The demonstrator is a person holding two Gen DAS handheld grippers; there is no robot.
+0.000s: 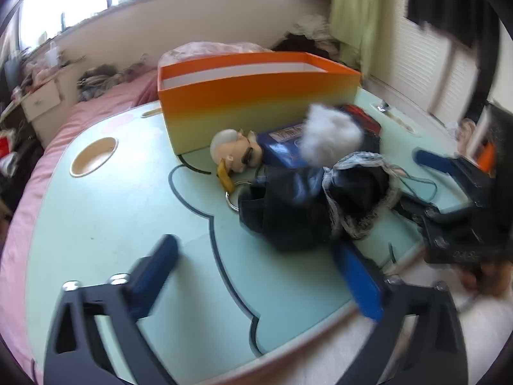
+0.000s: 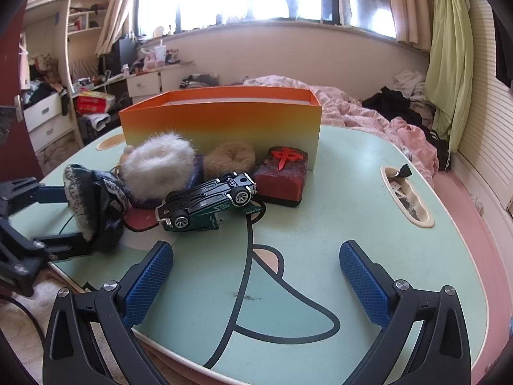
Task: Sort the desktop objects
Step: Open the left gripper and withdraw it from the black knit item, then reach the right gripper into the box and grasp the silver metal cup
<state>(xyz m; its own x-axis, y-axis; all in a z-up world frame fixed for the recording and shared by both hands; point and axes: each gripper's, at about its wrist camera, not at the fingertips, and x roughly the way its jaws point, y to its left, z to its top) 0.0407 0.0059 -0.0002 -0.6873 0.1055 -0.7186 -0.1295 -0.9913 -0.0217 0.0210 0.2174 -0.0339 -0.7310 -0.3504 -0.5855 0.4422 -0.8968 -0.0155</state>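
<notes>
My left gripper is open over the pale green table. A dark pouch with lace trim lies just ahead, by its right finger. In the right wrist view the pouch sits between the left gripper's fingers; I cannot tell whether they touch it. Behind it lie a white fluffy pompom, a blue pack and a doll-head keychain with sunglasses. My right gripper is open and empty, short of a green toy car on its side, a brown fuzzy ring and a red block.
An orange open box stands at the back of the table. A round cup hole is at the far left and a long slot with scraps at the right. A pink bed with clothes surrounds the table.
</notes>
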